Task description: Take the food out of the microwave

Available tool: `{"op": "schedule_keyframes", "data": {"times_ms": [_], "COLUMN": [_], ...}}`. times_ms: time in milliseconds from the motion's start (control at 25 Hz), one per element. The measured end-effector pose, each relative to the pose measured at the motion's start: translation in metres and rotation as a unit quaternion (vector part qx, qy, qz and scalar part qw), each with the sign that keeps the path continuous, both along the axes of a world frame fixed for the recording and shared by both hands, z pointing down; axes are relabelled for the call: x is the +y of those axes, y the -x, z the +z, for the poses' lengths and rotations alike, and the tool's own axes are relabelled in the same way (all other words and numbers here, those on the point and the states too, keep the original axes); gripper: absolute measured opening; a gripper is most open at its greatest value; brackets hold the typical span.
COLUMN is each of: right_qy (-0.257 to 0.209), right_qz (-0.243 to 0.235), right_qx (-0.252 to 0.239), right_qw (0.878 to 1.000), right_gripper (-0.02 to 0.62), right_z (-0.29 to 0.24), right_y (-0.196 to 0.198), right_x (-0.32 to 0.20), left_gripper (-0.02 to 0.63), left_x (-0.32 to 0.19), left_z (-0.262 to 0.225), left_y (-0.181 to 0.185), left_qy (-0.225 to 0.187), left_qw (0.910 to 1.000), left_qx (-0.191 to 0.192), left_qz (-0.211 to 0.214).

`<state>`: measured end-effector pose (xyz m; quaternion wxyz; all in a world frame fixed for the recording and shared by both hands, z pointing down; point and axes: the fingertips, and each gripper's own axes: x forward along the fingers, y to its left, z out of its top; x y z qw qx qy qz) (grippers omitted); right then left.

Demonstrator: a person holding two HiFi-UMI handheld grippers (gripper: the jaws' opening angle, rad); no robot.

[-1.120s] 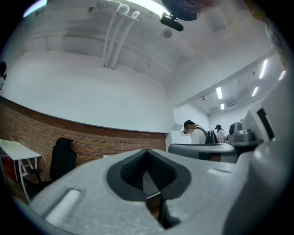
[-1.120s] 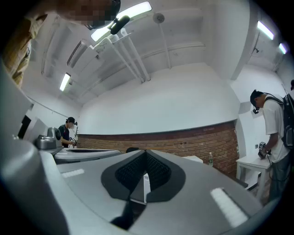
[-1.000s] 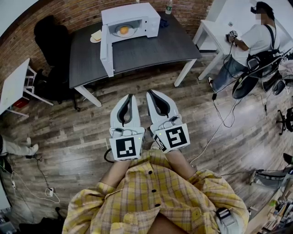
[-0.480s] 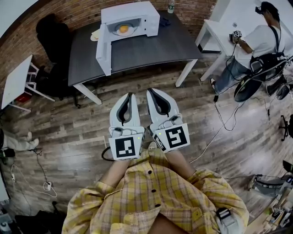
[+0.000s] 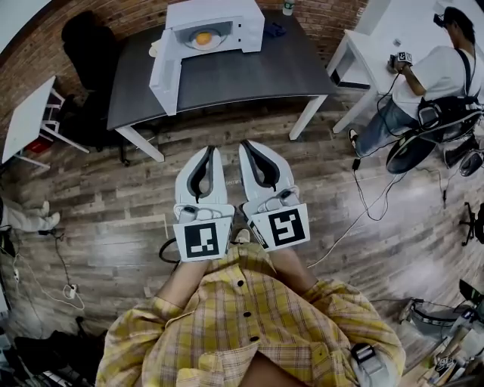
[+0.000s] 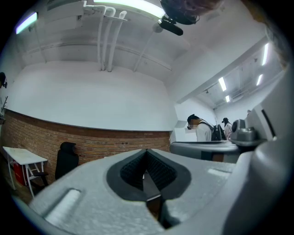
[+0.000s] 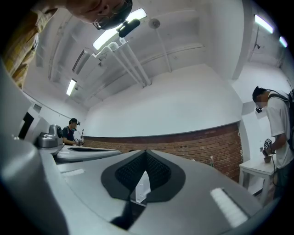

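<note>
A white microwave (image 5: 219, 23) stands on the dark grey table (image 5: 234, 75) at the top of the head view, its door (image 5: 163, 72) swung open to the left. Inside it lies yellow-orange food (image 5: 203, 37) on a pale plate. Both grippers hover side by side over the wooden floor, well short of the table and pointing at it. My left gripper (image 5: 215, 151) is shut with nothing in it, its dark pads meeting in the left gripper view (image 6: 147, 154). My right gripper (image 5: 245, 145) is shut and empty too, as the right gripper view (image 7: 146, 155) shows.
A black chair (image 5: 89, 45) stands left of the table, with a small white table (image 5: 26, 121) beyond it. At the right, a person (image 5: 431, 72) works at a white table (image 5: 370, 34). Cables (image 5: 363, 196) trail across the floor. A bottle (image 5: 287, 7) stands behind the microwave.
Both grippers have moved forward together toward the table, still side by side and shut. The microwave has shifted up in the head view.
</note>
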<state>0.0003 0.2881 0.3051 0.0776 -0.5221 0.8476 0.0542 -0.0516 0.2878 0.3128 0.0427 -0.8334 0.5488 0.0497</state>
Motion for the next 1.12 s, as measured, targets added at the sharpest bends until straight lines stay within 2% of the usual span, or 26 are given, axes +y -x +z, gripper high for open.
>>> {"op": "schedule_keyframes", "data": {"times_ms": [400,640,880,1000,1120], "right_qy": [0.009,0.013,0.021,0.023,0.024], "right_qz": [-0.025,-0.02,-0.026,-0.025,-0.021], "right_qx": [0.009,0.011,0.013,0.017,0.018], "right_qw": [1.0,1.0,0.999,0.999,0.999], "right_gripper": [0.002,0.002,0.002,0.002,0.002], "right_z": [0.008,0.009,0.019,0.02,0.017], "right_y": [0.001,-0.003,0.009,0.009,0.01], "right_x": [-0.038,-0.069,-0.112,-0.141,-0.173], "left_gripper": [-0.002,-0.002,-0.002,-0.002,-0.002], "left_x": [-0.034,-0.062,-0.108,-0.139,-0.171], "left_z": [0.012,0.014,0.028,0.021,0.018], "left_y": [0.002,0.002,0.013,0.012,0.016], "left_qy": [0.01,0.013,0.025,0.019,0.02], "left_qw": [0.9997,0.9994,0.9992,0.9992,0.9993], "left_qx": [0.002,0.006,-0.002,0.017,0.021], "left_qz": [-0.024,-0.031,-0.032,-0.029,-0.025]}}
